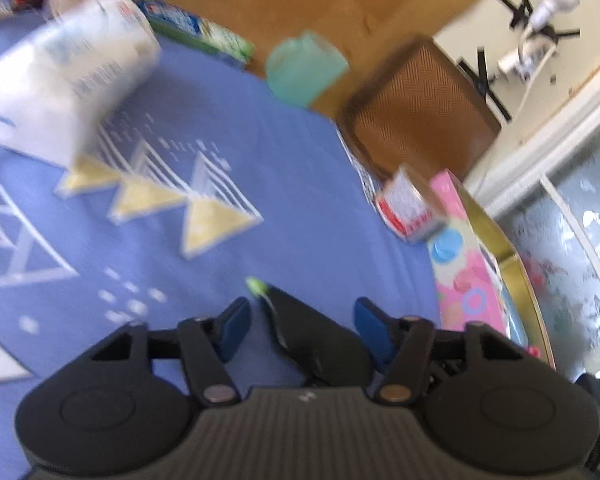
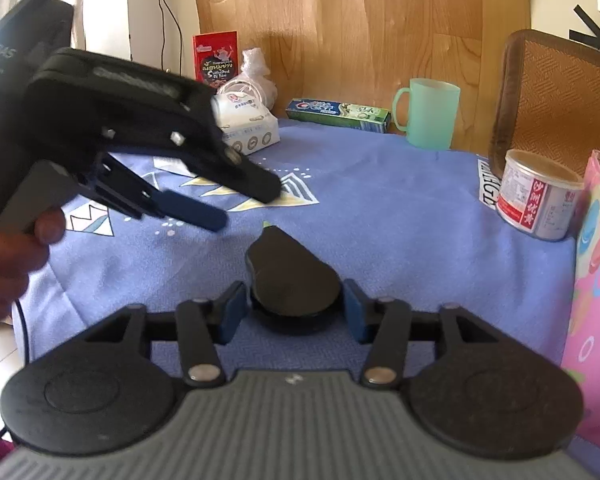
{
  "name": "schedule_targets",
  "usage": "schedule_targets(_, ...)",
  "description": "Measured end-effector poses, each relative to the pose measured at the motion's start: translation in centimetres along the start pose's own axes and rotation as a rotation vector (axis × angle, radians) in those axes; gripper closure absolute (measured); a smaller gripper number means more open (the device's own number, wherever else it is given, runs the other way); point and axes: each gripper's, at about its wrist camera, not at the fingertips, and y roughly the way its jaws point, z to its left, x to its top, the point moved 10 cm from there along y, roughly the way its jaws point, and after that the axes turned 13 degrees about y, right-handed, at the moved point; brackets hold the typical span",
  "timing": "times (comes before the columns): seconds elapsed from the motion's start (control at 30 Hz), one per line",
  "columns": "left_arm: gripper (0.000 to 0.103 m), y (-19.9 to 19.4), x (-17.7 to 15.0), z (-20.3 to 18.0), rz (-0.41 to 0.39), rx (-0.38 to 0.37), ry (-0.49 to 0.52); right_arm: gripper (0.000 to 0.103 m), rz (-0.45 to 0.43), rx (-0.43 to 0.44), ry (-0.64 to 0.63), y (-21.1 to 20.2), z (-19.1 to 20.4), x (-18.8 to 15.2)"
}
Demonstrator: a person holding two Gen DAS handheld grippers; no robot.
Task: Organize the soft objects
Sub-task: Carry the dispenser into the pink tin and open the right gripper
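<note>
The right gripper [image 2: 295, 307] pinches a soft black teardrop-shaped object with a small green tip [image 2: 288, 276] between its blue pads, just above the blue patterned cloth [image 2: 400, 216]. The left gripper [image 1: 302, 330], held in a hand [image 2: 4, 256], has its pads on either side of the same object without pressing, so it is open. A red-and-white tin [image 2: 540, 196] stands near the cloth's right edge.

bright daylight, left wrist view motion-blurred, right wrist view sharper, fisheye-bent edges
</note>
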Motion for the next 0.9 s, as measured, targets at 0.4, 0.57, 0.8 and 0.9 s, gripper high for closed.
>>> schedule_targets(0.4,0.063,-0.1,3.9,-6.6,-0.055,-0.004,0.156,0.051,-0.128,-0.028,0.079,-3.6,-2.3,1.9)
schedule_targets(0.57,0.063,1.2,6.4,-12.3,-0.068,-0.068,0.256,0.051,-0.251,-0.111,0.066,-7.1,-4.6,4.1)
schedule_targets(0.8,0.063,6.7,6.5,-21.3,-0.003,-0.176,0.408,0.051,-0.351,-0.281,0.119,-12.0,-10.6,4.4)
schedule_targets(0.9,0.062,9.2,6.1,-24.7,0.023,-0.213,0.455,0.051,-0.370,-0.351,0.160,-13.5,-13.7,3.9)
